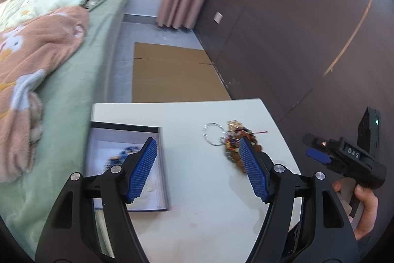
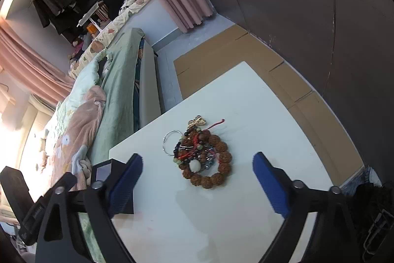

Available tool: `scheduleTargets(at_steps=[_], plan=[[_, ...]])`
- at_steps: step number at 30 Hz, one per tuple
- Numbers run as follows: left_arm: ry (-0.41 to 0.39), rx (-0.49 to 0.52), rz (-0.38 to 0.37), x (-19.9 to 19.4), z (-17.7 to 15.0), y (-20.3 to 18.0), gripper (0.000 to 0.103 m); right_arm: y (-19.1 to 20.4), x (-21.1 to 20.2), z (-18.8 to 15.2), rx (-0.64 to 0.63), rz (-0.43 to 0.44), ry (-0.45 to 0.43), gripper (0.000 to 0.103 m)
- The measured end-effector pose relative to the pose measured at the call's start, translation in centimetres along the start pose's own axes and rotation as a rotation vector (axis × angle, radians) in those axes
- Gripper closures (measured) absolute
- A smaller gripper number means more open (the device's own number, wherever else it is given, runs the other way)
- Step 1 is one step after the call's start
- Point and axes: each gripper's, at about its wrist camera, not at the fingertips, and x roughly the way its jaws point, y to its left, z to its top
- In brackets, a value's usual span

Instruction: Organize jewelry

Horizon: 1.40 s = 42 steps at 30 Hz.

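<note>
The open box (image 1: 128,164), with blurred blue pieces inside, is being shown fully only by the left wrist view. The jewelry pile (image 2: 203,157) is lying mid-bench (image 2: 246,213), its red cord pointing far-right. Both the left gripper (image 1: 197,166) and right gripper (image 2: 197,181) are being held wide open, empty.

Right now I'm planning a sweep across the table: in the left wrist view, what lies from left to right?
Green bed → open box with blue jewelry inside → silver ring → pile of beaded bracelets → right hand-held gripper.
</note>
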Motion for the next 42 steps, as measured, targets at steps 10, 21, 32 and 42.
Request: scheduleTargets(at_steps=[10, 21, 32, 42], plan=[[0.121, -0.024, -0.035, 6.2, -0.3, -4.8, 0.050, -3.2, 0.3, 1.1, 0.072, 0.032, 0.033, 0.038], [0.252, -0.193, -0.072, 13.9, -1.1, -4.3, 0.068, -5.6, 1.7, 2.0, 0.155, 0.066, 0.081, 0.049], [0.269, -0.197, -0.045, 16.1, -1.1, -4.8, 0.090, -6.4, 1.8, 2.6, 0.170, 0.070, 0.087, 0.049], [0.237, -0.161, -0.058, 13.7, 0.1, -4.8, 0.095, -5.7, 2.8, 2.7, 0.155, 0.073, 0.106, 0.049]])
